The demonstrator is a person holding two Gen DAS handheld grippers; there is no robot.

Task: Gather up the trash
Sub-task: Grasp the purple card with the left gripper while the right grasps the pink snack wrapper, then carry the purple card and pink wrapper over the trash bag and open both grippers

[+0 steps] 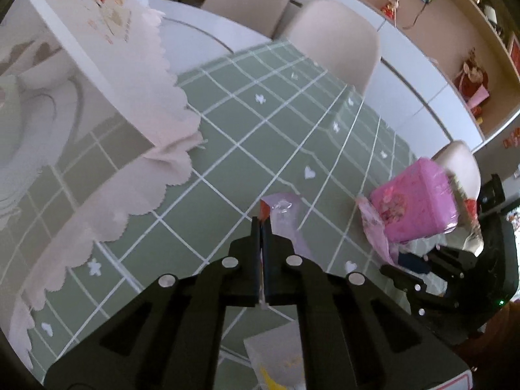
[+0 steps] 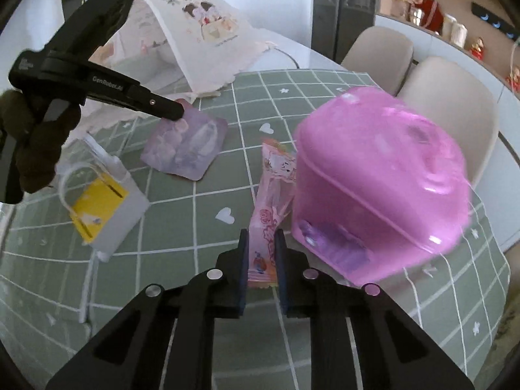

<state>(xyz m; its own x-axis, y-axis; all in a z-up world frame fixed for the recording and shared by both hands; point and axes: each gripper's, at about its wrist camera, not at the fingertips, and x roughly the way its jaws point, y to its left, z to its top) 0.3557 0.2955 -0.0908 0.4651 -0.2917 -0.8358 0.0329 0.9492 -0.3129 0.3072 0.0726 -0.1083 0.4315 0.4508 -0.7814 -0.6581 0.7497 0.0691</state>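
My left gripper (image 1: 261,220) is shut on the corner of a purple blister card (image 1: 284,214), which lies flat on the green checked tablecloth (image 1: 247,149). The right wrist view shows the same grip: the left gripper (image 2: 177,113), held by a gloved hand (image 2: 32,149), pinches the purple card (image 2: 188,144) at its far left corner. My right gripper (image 2: 261,235) is shut on the near end of a pink printed wrapper (image 2: 271,191), which runs away across the cloth. A pink translucent lidded container (image 2: 380,182) stands blurred just right of the wrapper.
A small white paper bag with a yellow label (image 2: 100,204) lies on the left of the cloth. A cloth-draped box with a cartoon print (image 2: 201,32) stands at the back left. Beige chairs (image 2: 448,104) line the table's far edge, and shelves with ornaments (image 1: 468,74) run behind.
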